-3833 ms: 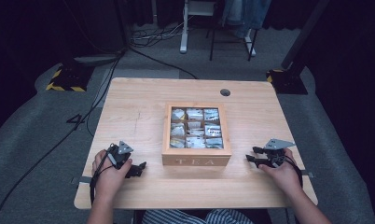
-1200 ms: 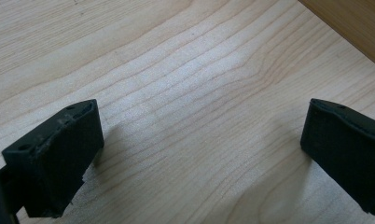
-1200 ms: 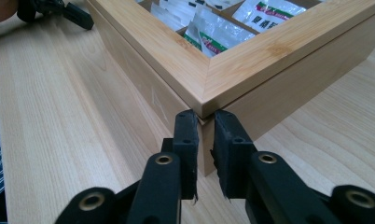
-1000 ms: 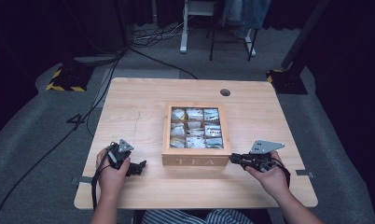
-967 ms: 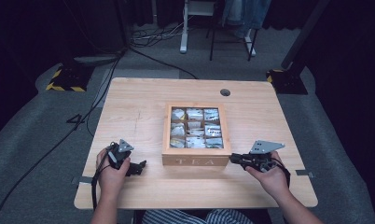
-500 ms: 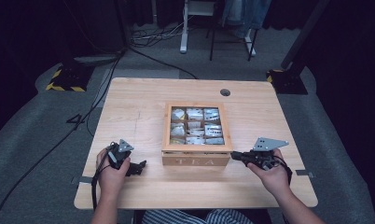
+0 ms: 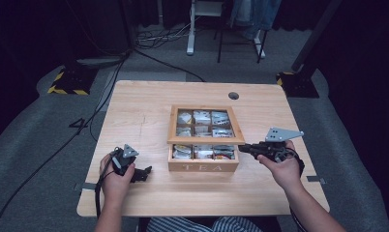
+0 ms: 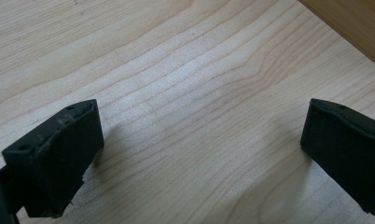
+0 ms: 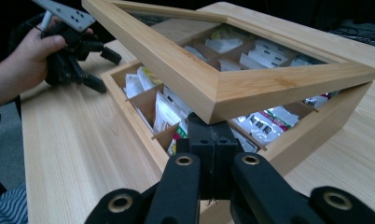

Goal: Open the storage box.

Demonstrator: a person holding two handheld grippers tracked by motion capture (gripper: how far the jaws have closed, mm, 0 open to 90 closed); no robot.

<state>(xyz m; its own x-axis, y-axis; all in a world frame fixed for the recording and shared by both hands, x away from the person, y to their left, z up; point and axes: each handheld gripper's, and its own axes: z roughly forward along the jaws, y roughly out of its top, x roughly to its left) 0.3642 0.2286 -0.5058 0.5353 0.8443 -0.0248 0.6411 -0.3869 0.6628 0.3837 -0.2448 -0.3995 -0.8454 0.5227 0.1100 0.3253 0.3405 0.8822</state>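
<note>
The wooden tea box (image 7: 203,154) sits at the table's (image 7: 144,116) middle. Its glass-paned lid (image 9: 213,88), stiff, hinged and fairly light, rides on the right hand-held gripper (image 9: 209,140), whose jaws are pressed together under the lid's front corner; push there, since the smooth rim could slip. The left hand-held gripper (image 8: 199,154) rests wide apart left of the box.

We see a light wooden worktop (image 7: 149,111) at frame centre, with a round cable hole (image 7: 233,95) near its upper edge. A wooden tea box (image 7: 203,166) rests directly on it, just right of centre, toward the lower edge.
</note>
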